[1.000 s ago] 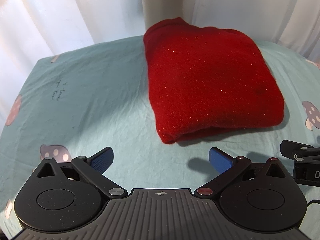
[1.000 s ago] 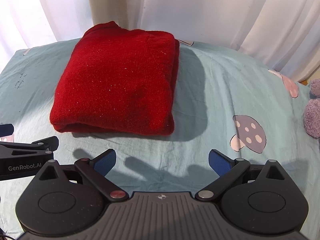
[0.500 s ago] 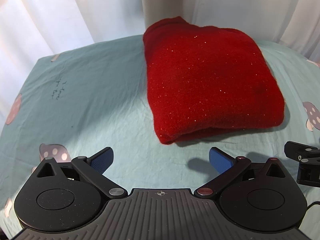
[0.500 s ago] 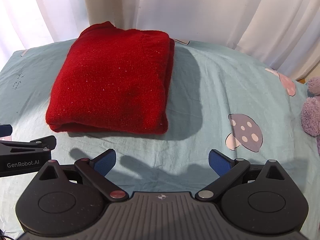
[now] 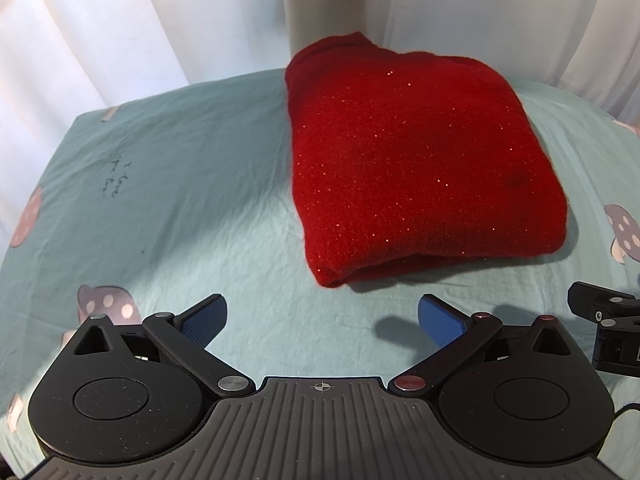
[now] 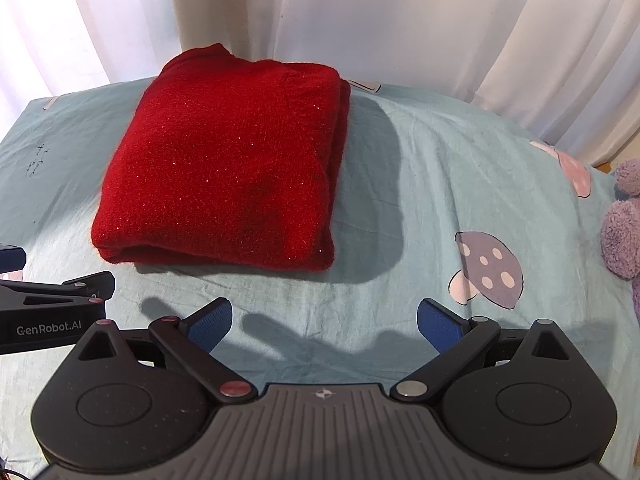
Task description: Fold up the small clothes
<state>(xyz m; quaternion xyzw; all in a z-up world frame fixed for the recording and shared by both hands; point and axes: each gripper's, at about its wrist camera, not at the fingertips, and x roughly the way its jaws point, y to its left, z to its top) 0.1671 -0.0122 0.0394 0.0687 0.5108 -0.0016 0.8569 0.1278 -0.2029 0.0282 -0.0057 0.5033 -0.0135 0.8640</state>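
**Fold looks finished: check the bundle before you touch it**

The fuzzy red knit garment with fine glitter flecks (image 5: pixel 416 168) lies folded into a thick, roughly rectangular bundle on the pale teal bedsheet printed with mushrooms (image 5: pixel 192 184), close to the white curtains (image 5: pixel 160 16) behind it. Judging by how it lies, the folding is done or nearly so, and your job now is tidying, not gripping.

Your left gripper (image 5: pixel 322 320) sits just short of the bundle's near edge, blue pads spread wide and empty. Your right gripper (image 6: pixel 324 322) is also spread wide with nothing in it, in front of the bundle's near right corner. Neither touches the garment.

If you neaten it:
- Look at the bundle's right side, where the right wrist view shows stacked layers with edges slightly stepped. Press these flush from the side; do not pinch them.
- The near edge shows a rounded fold with a lip underneath. Smooth downward and away from you so the lip stays tucked.
- Work with flat pads. This knit looks soft and springy, so a pinch at one corner would likely drag the top layer off the stack.
- Keep clear of the purple plush toy (image 6: pixel 624 224), far right of the bundle.
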